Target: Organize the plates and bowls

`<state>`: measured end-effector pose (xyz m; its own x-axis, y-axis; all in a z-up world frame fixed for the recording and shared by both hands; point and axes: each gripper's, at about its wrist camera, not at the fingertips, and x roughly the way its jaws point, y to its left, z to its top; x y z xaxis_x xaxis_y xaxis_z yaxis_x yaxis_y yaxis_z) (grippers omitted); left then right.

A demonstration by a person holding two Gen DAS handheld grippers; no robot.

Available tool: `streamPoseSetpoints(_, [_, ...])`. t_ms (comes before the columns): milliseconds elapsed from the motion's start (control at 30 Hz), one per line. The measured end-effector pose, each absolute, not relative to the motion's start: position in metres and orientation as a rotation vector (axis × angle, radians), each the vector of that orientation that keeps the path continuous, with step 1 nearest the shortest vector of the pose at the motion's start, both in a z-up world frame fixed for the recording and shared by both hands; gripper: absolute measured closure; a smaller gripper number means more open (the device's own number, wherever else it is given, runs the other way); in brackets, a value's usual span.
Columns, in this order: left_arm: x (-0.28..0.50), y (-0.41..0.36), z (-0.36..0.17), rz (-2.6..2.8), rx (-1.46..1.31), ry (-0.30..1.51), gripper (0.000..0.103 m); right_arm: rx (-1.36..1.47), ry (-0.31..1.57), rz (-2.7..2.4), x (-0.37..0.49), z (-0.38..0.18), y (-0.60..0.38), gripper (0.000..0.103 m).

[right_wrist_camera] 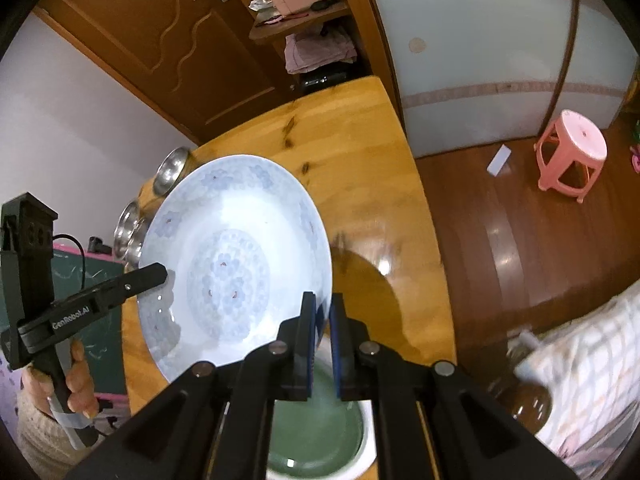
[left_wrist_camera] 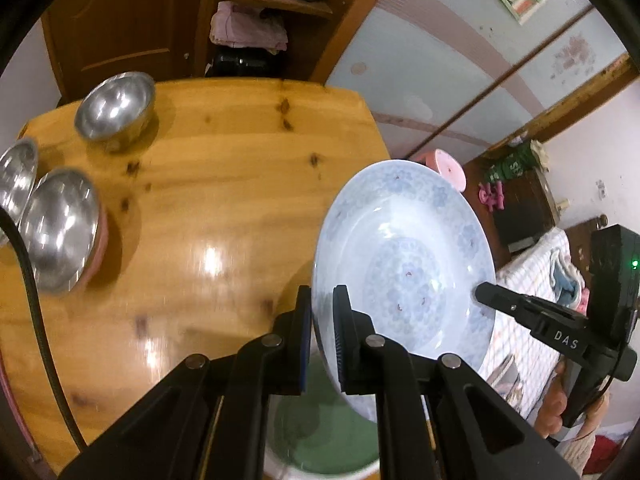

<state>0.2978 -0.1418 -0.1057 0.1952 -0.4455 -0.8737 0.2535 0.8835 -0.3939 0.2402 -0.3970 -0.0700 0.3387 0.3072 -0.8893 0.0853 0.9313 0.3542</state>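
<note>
1. Warm wood fills the room: a brown panelled door at the far left, a shelf unit holding folded pink cloth beside it, and pale sliding panels along the far right.
2. Nearer, a glossy yellow wooden table carries the dishes, its top showing dark knots and bright glare.
3. Held up above the table's near right part is a pale blue patterned plate, tilted steeply, its face turned toward both cameras.
4. At the plate's near left rim, the left gripper has its two pads pressed on either side of the edge, pinching it.
5. Opposite, the right gripper clamps the plate's right rim between its blue-lined pads, the rim showing in the narrow gap.
6. Each gripper shows from the side in the other's view, tip touching the plate, with the person's fingers around its handle.
7. Directly under the raised plate, at the table's near edge, sits a green dish with a white rim.
8. Three steel bowls stand on the table's left side: one at the far left, and two just beside each other nearer, the outermost cut off by the frame.
9. On the floor to the right stands a pink plastic stool, well apart from the table, with a white slip of paper lying near it.
</note>
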Motion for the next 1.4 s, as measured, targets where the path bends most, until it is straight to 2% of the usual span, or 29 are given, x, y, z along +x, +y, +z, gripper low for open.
streamPoseSetpoints(233, [0.225, -0.125, -0.122, -0.504, -0.167, 1.307, 0.095, 0.392, 1.254, 0.152, 0.182, -0.094, -0.388, 0.097])
streamPoseSetpoints(567, [0.179, -0.115, -0.165, -0.472, -0.172, 1.303, 0.095, 0.418, 1.241, 0.142, 0.128, -0.134, -0.379, 0.097])
streamPoseSetpoints(833, [0.169, -0.113, -0.196, -0.448, -0.179, 1.338, 0.095, 0.433, 1.256, 0.119, 0.116, -0.162, -0.378, 0.097])
streamPoseSetpoints(1400, [0.168, -0.125, -0.205, -0.457, -0.129, 1.346, 0.095, 0.284, 1.229, 0.05, 0.117, -0.17, -0.369, 0.096])
